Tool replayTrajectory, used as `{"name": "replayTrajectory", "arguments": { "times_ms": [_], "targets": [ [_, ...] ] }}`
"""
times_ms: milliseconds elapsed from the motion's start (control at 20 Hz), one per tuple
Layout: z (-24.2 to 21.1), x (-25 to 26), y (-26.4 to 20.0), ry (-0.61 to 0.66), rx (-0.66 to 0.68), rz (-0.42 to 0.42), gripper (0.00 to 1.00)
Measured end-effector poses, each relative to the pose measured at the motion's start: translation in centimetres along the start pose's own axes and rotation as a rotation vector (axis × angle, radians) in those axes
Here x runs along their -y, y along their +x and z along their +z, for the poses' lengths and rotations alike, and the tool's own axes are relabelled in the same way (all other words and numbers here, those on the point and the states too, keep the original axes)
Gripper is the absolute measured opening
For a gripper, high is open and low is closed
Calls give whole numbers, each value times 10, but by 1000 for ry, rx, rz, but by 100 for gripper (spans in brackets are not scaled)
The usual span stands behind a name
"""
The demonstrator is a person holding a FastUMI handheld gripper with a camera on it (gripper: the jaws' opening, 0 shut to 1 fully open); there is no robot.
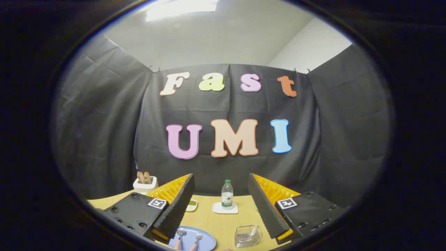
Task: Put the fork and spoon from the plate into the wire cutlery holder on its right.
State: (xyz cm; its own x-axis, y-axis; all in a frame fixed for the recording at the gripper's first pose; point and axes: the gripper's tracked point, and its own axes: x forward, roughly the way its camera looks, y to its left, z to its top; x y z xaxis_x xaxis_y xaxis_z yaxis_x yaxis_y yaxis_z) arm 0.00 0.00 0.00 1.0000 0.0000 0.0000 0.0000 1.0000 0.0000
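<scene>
The gripper (221, 204) hangs above a yellowish table (216, 219) with its two fingers spread wide apart, holding nothing. Nearest, low between the fingers, lies a blue plate (205, 238), partly hidden behind the left finger. On the plate rest a spoon (180, 236) and a fork (196, 240) side by side, the spoon to the left of the fork, both with pinkish handles and their heads pointing away toward the booth wall. Just right of the plate stands the cutlery holder (248, 236), which looks clear and boxy from here; whether it is wire I cannot tell. Beyond the plate, near the middle of the table, a water bottle (227, 194) with a green cap stands upright on a small white coaster (225, 208). Left of the bottle, past the plate, sits a small white dish (192, 205), mostly hidden by the left finger. Farther back and left of the plate is a white toaster (144, 184) with two slices of bread (144, 177) sticking up from it.
</scene>
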Motion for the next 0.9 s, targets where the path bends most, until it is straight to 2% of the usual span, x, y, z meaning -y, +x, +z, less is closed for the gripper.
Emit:
{"name": "replayTrajectory", "arguments": {
  "times_ms": [350, 900],
  "targets": [
    [1, 1, 6, -24, 9, -2, 99],
    [-13, -13, 23, 3, -29, 18, 99]
  ]
}}
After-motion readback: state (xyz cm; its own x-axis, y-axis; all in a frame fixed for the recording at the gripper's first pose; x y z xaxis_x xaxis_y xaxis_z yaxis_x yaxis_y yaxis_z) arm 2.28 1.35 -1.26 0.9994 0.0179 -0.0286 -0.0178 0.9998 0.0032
